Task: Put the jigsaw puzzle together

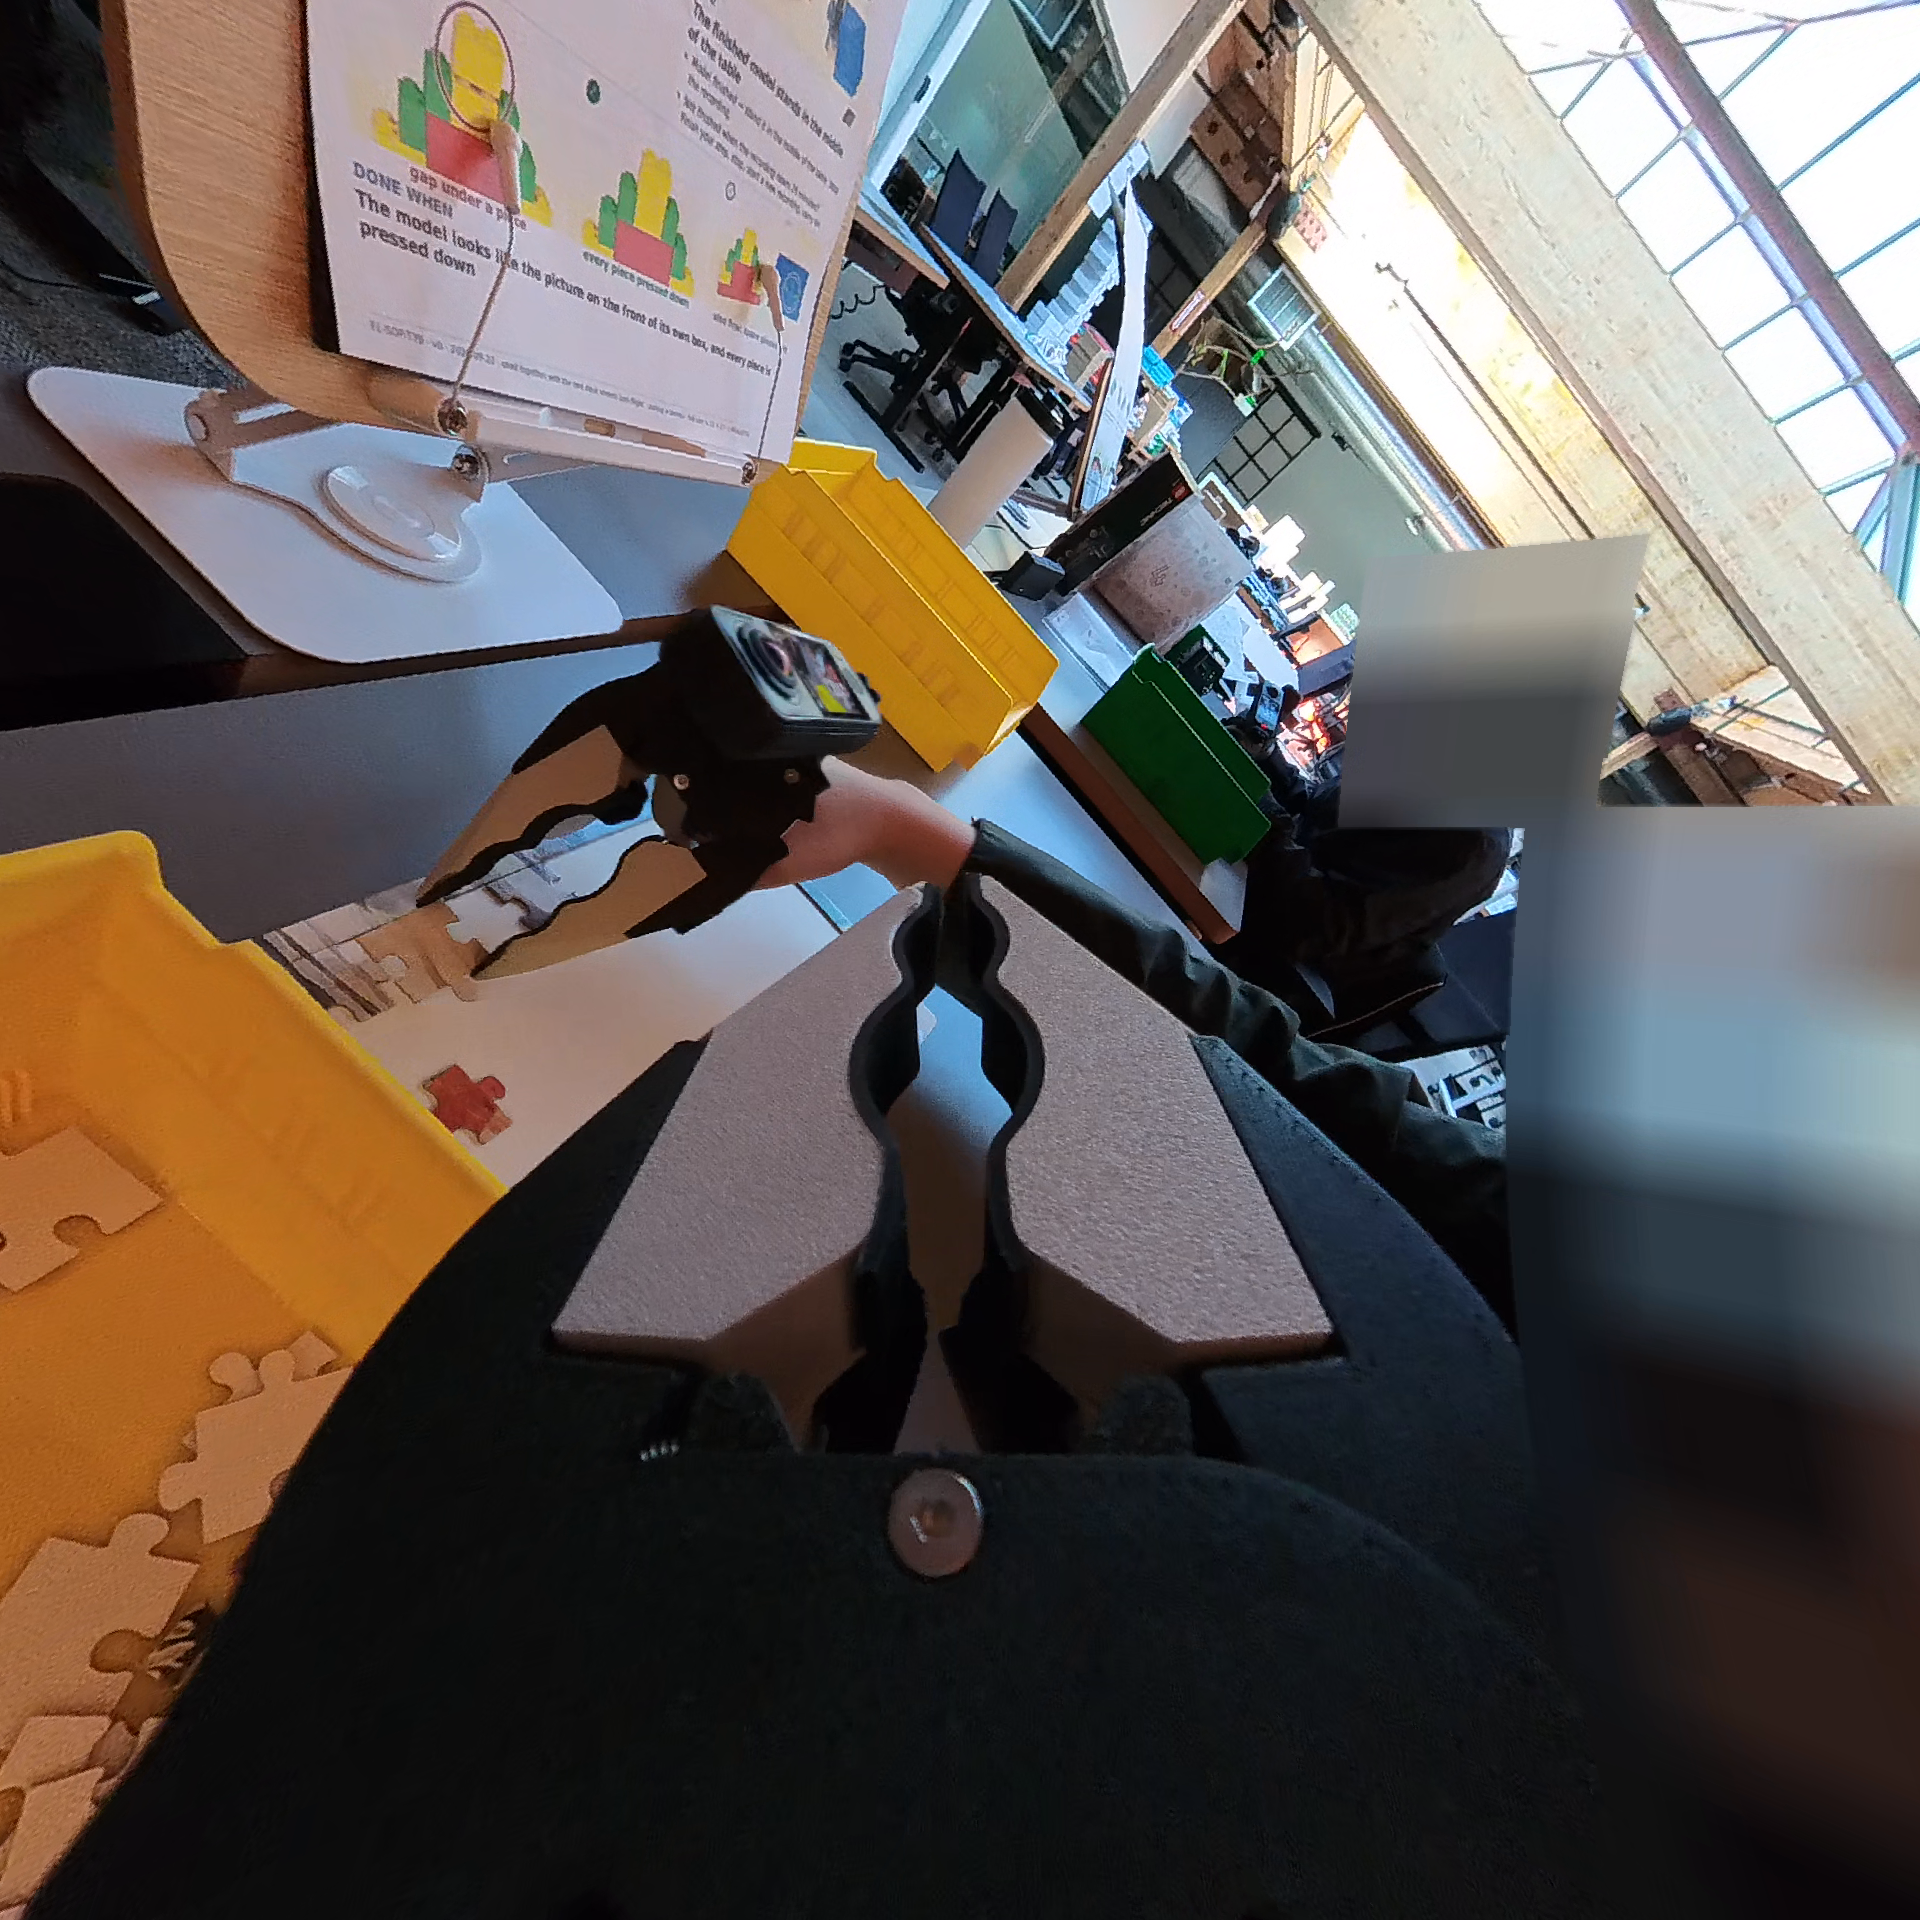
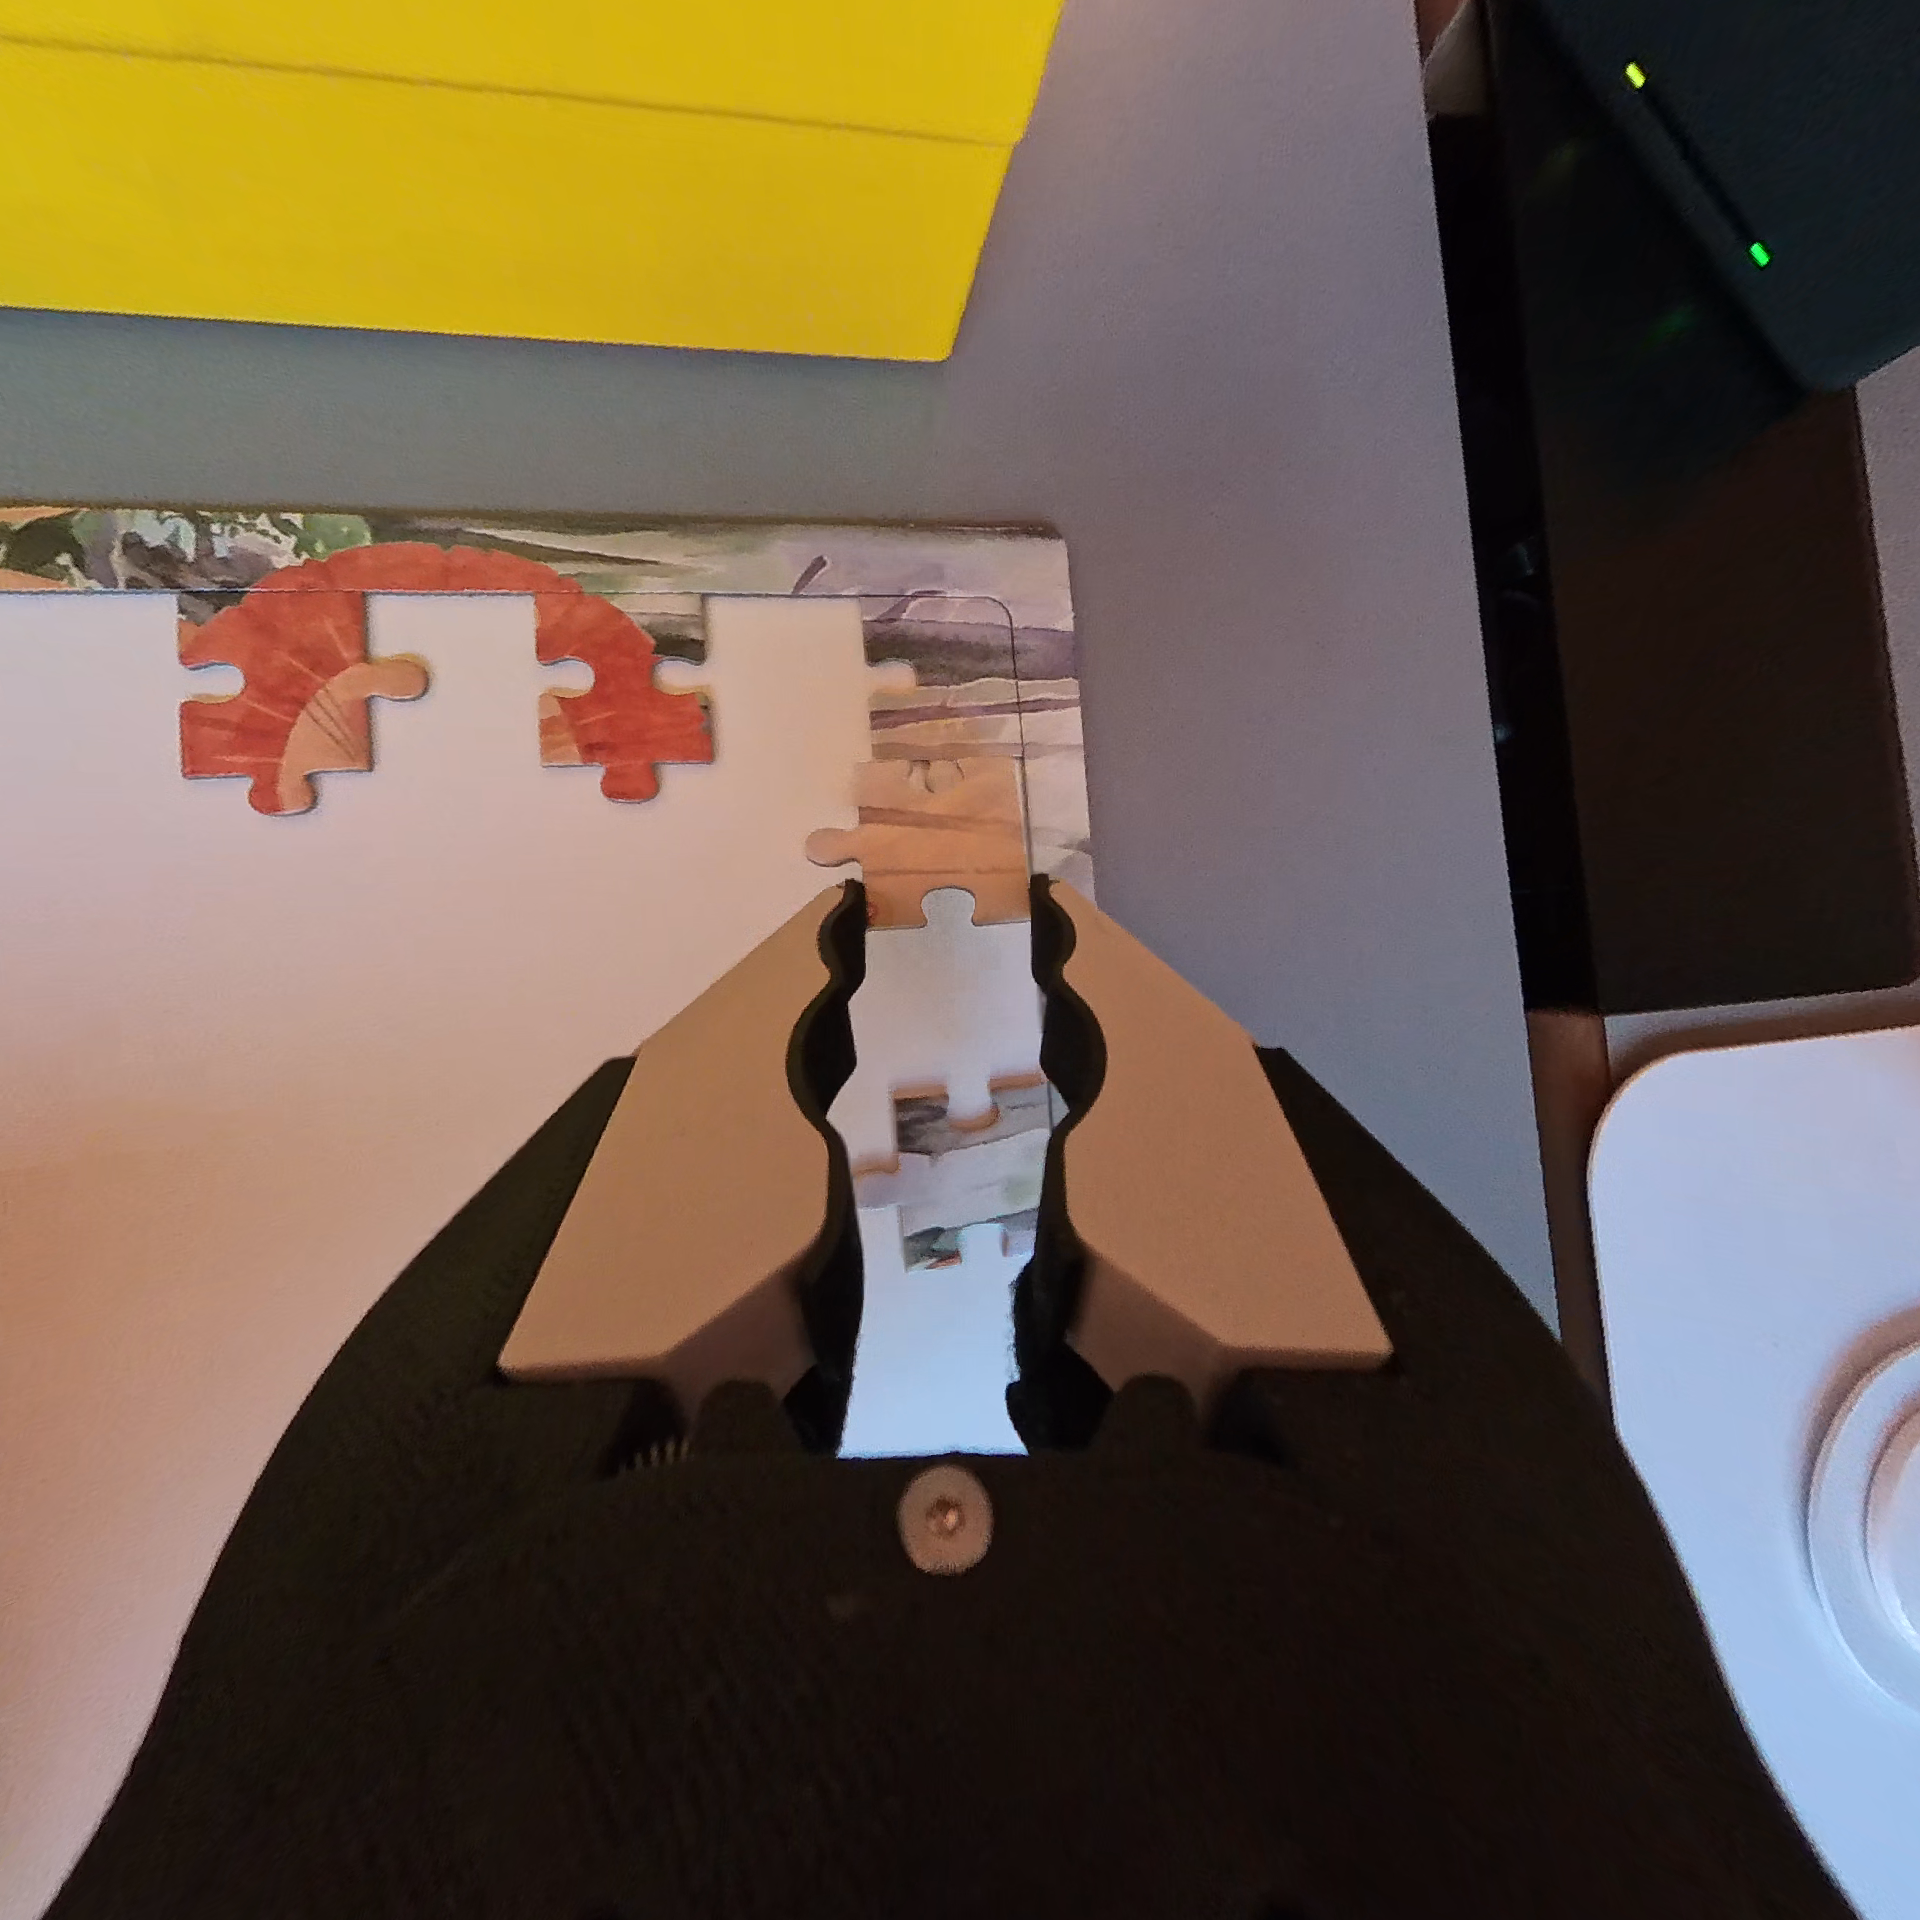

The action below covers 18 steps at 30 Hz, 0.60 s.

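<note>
A: Left wrist view, going left to right: yellow plastic bin (image 1: 135,1039) of loose pale cardboard jigsaw pieces (image 1: 73,1195) is sitting at the left edge. A single red piece (image 1: 468,1099) is lying on the white puzzle board (image 1: 623,1029) just beside the bin. The left gripper (image 1: 951,904) is pointing up and away, jaws nearly closed, gripping nothing I can see.

B: And the right?

A: Right wrist view: two red pieces (image 2: 281,696) are sitting upper left in the frame. The right gripper (image 2: 948,891) is hovering centre frame, jaws parted and empty, straddling the tan edge piece (image 2: 940,842) in the right-hand column.

B: Advice?

A: I'm thinking: press the piece flat against the frame's right border, check its tabs are seating, avoid nudging neighbours.
</note>
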Available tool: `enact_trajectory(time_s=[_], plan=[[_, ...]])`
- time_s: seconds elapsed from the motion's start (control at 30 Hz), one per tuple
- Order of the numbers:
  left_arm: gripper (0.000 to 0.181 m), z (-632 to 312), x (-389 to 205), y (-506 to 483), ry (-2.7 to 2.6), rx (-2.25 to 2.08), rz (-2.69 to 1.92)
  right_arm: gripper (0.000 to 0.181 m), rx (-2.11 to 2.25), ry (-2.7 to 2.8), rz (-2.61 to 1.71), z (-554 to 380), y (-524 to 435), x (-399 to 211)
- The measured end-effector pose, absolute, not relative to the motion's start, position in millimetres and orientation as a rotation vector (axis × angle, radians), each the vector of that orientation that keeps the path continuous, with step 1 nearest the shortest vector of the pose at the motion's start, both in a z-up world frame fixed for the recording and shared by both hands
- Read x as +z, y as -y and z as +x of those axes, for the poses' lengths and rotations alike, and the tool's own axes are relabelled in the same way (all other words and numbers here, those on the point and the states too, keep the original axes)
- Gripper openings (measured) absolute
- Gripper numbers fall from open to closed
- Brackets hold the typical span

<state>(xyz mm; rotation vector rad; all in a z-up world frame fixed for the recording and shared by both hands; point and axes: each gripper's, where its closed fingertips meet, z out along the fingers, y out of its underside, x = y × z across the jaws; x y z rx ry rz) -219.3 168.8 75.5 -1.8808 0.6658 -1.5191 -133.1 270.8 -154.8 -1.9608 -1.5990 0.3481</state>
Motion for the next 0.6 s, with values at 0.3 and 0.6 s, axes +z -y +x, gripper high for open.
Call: enact_trajectory(time_s=[0.3, 0.6], plan=[[0.002, -223, 74, -168, -0.669, -1.517, -1.892, 0.04, 0.32, 1.593, -1.985, -134, -279, -157], [0.002, -223, 71, -171, -0.654, -1.53, -1.903, 0.035, 0.478, 1.526, -1.961, -148, -278, -150]])
